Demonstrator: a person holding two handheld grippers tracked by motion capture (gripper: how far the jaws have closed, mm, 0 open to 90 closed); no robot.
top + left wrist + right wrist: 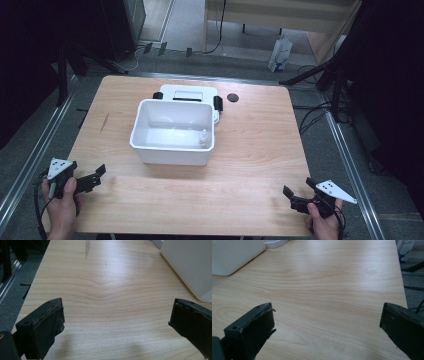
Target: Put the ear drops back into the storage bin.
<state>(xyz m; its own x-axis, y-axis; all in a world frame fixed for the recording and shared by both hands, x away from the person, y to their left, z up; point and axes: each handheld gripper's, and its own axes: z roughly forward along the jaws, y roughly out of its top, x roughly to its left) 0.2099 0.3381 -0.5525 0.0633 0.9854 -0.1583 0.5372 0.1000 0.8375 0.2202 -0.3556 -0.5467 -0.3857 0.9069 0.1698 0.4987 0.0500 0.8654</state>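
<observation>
While both hands rest at the near corners of the wooden desk (250, 150), the white bin (172, 131) stands in the middle of it, well apart from either pair of tongs. The bin is open at the top, and a small white bottle (204, 138) stands upright inside it, close to the near right corner of its floor. Behind the bin, touching or just beside its far wall, lies a white lid (190, 94) with black clips on its sides. A small dark round disc (232, 97) sits on the desk just to the right of the lid.

At the near left corner, the person's left hand (62, 200) holds the left tongs (97, 175), which point toward the right and a little away from the person. In the left gripper view the jaws stand wide apart with bare wood between them, and the bin's white wall (190, 265) shows at the upper right.

At the near right corner, the right hand (322, 222) holds the right tongs (297, 192), which point left toward the middle of the desk. In the right gripper view the jaws are likewise spread wide over bare wood, gripping nothing, and the bin's corner (234, 255) shows at the upper left. A white paper bag (280, 52) stands on the floor beyond the desk.
</observation>
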